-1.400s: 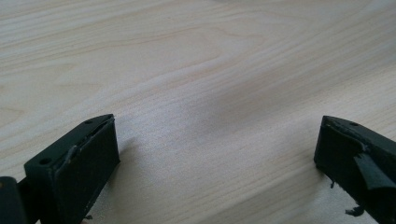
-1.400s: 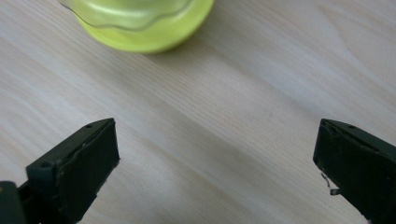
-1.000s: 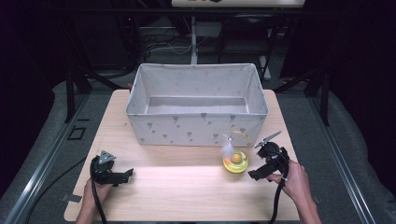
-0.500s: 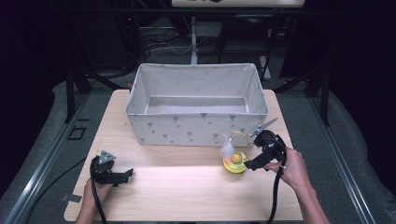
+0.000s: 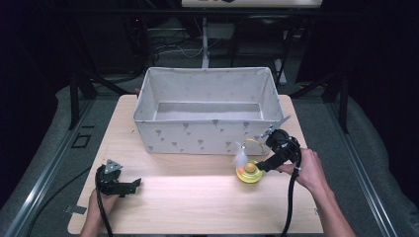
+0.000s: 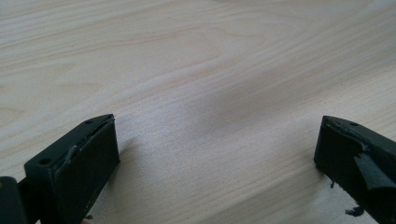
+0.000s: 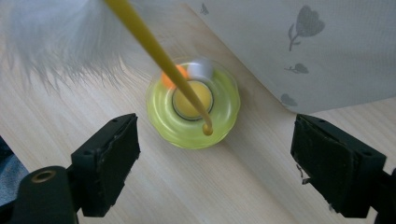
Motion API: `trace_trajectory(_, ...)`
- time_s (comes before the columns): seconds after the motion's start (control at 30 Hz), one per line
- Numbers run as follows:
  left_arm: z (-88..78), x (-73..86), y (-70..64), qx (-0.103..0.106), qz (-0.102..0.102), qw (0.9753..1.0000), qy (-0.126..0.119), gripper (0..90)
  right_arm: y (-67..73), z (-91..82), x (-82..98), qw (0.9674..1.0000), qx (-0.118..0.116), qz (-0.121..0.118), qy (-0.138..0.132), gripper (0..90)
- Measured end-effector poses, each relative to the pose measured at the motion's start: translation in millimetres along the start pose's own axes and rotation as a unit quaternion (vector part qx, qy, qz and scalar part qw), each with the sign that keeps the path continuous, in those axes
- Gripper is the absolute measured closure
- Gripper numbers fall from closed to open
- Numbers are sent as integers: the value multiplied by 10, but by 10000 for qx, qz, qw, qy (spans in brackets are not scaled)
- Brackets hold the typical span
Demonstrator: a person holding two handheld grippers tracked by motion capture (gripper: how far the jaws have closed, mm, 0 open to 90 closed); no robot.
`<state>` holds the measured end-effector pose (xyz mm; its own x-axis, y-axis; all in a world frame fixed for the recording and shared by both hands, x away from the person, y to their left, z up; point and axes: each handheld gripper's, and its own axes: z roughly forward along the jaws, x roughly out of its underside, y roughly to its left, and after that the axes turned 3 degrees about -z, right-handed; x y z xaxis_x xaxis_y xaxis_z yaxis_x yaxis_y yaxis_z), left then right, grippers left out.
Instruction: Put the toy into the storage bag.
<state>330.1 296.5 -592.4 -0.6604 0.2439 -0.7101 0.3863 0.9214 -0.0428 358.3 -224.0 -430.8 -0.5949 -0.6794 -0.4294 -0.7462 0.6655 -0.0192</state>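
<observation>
A round yellow-green toy (image 5: 249,173) (image 7: 192,108) lies on the wooden table in front of the box, with a thin yellow wand (image 7: 156,52) rising from it to a white feather (image 5: 240,157) (image 7: 60,51). An orange ball and a white ball sit in its ring. My right gripper (image 5: 265,164) (image 7: 215,165) is open, jaws wide on either side of the toy and just short of it. Near the front left of the table, my left gripper (image 5: 132,184) (image 6: 217,170) rests open over bare wood.
A large white fabric box (image 5: 207,109) with grey heart prints stands at the back middle of the table (image 5: 192,207), close behind the toy. Cables trail from both grippers toward the front edge. Dark floor and frame legs surround the table.
My right gripper has moved left and forward, from beside the toy to facing it closely. The toy has shifted slightly. The left gripper has stayed put.
</observation>
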Motion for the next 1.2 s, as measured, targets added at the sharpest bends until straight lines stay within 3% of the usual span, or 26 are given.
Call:
trace_trajectory(0.23, 0, 0, 0, 0, 1, 10000, 0, 0, 11, -108, -118, 9998, -2, -196, 34, 423)
trace_trajectory(0.3, 0, 0, 0, 0, 1, 10000, 0, 0, 9, -121, -134, 9997, 1, -240, 65, 444)
trace_trajectory(0.4, 0, 0, 1, -1, 4, 10000, -2, 0, 25, -135, -186, 9991, 67, -371, 210, 536)
trace_trajectory(0.97, 0, 0, 0, 0, 1, 10000, 0, 0, 52, -86, -273, 9967, 50, -623, 509, 839)
trace_trajectory(1.2, 0, 0, 0, 0, 1, 10000, 0, 0, 66, -87, -297, 9962, 56, -688, 528, 874)
